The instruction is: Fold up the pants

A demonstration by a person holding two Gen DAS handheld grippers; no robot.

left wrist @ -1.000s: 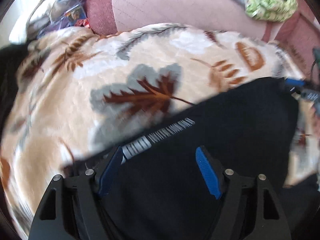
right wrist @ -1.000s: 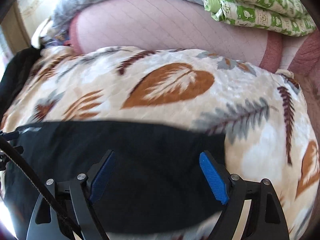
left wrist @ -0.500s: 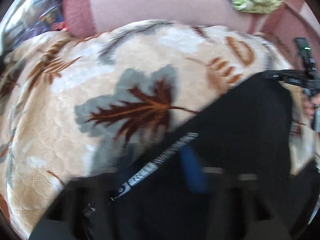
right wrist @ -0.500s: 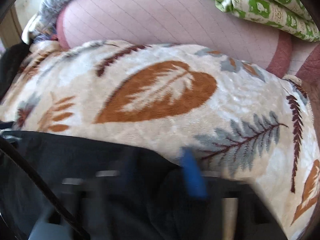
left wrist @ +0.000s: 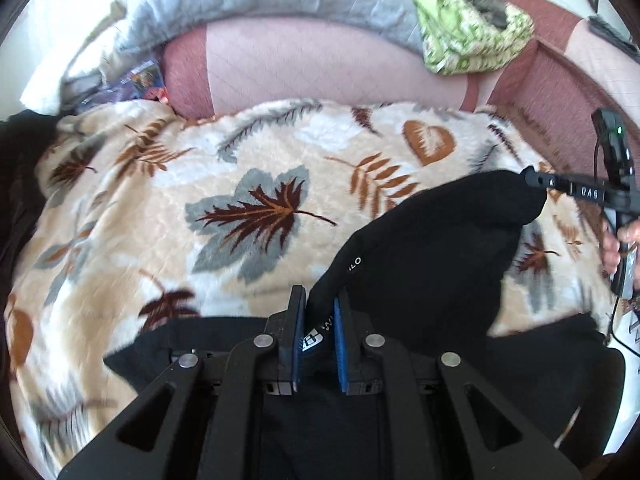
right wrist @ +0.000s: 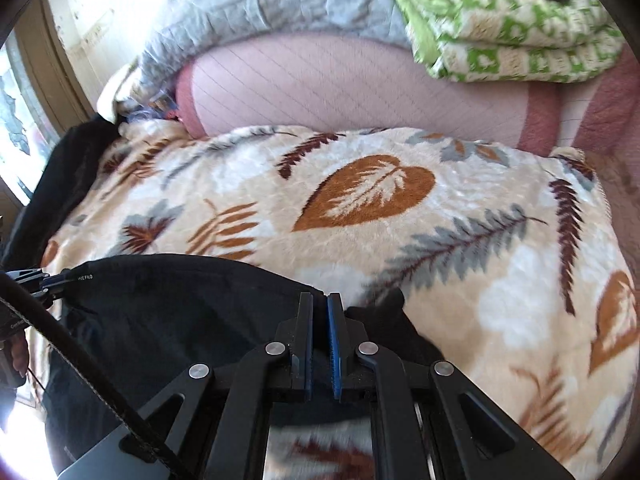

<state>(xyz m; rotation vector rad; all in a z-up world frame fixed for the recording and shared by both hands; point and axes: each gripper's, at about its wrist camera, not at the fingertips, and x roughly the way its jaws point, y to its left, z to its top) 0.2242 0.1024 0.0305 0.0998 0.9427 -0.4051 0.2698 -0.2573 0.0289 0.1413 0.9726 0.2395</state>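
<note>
The black pants (left wrist: 432, 240) are pinched at two corners of one edge, by the left gripper (left wrist: 320, 316) and the right gripper (right wrist: 319, 320), both clamped on cloth. That edge is stretched sideways between them above the leaf-print blanket (left wrist: 248, 168), the rest lying nearer.

One pair of black pants (left wrist: 432, 240); two grippers, left gripper (left wrist: 320, 308) and right gripper (right wrist: 319, 304); one leaf-print blanket (right wrist: 440, 240).

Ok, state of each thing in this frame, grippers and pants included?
Left gripper: shut on the pants' printed edge.
Right gripper: shut on the pants' other end.
Black pants: held edge raised, rest on the blanket.
Leaf-print blanket: spread flat.
Green quilt: bunched up behind.
</note>
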